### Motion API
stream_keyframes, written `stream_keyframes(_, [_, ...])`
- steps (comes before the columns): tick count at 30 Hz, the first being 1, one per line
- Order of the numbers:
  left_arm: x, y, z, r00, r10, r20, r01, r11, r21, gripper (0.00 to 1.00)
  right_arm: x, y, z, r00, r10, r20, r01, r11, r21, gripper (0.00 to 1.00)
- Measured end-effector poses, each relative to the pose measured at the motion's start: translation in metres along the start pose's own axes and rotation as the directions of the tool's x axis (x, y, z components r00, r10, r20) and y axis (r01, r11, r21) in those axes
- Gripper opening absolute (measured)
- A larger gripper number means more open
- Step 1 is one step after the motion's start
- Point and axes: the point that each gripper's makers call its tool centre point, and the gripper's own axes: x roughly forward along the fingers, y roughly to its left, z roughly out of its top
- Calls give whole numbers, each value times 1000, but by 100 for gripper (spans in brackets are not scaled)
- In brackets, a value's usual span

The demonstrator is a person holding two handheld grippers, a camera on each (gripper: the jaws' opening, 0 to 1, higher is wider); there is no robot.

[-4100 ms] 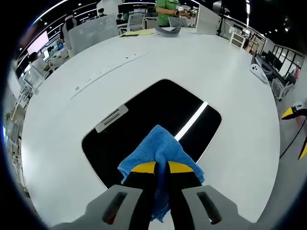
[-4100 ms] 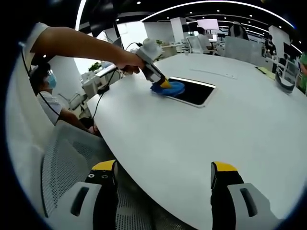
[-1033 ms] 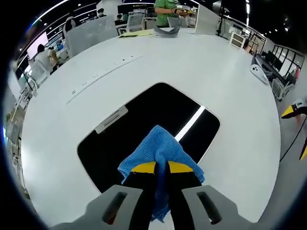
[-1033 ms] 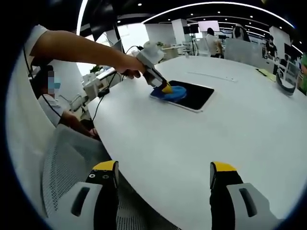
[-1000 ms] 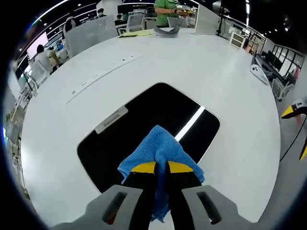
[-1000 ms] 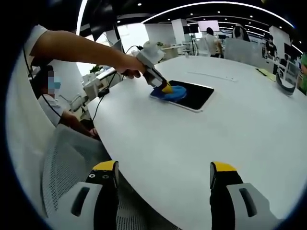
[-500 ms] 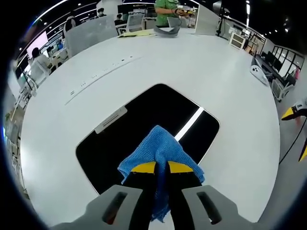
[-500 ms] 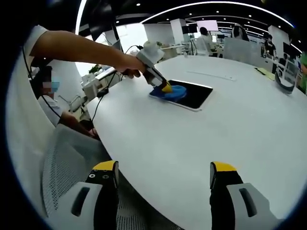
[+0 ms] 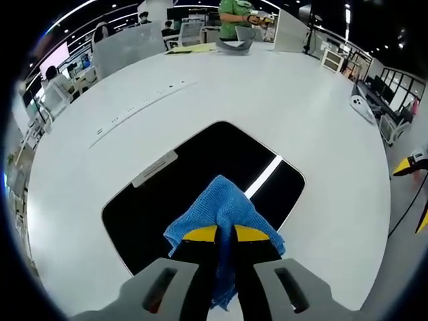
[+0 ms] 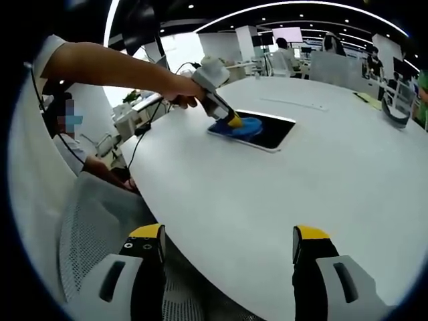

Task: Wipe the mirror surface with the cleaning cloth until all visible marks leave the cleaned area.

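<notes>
A dark rectangular mirror [image 9: 200, 177] lies flat on the white round table [image 9: 321, 114], reflecting a bright ceiling strip. My left gripper [image 9: 225, 234] is shut on a blue cleaning cloth [image 9: 221, 204], which rests on the mirror's near right part. In the right gripper view the same mirror [image 10: 271, 134] lies far across the table, with the left gripper [image 10: 234, 122] and cloth [image 10: 245, 126] pressed on its left end, held by a person's hand [image 10: 177, 87]. My right gripper [image 10: 227, 244] stands open with nothing between its jaws, low over the table's near edge.
A mesh chair back [image 10: 93, 227] sits below the table edge by the right gripper. A seated person [image 10: 67, 134] is at the left. A white controller [image 9: 361, 103] lies at the table's right edge, and papers and a grey object [image 9: 234, 43] at the far side.
The left gripper and cloth have slid slightly across the mirror, so the mirror sits a little further left and lower in its view. The right gripper has stayed put.
</notes>
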Motion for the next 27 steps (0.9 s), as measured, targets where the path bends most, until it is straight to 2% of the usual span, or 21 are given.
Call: stream_keyframes(27, [8, -15, 11, 1000, -14, 5, 14, 1000, 4, 6, -6, -5, -3, 1000, -8, 4, 8, 1000, 8, 77])
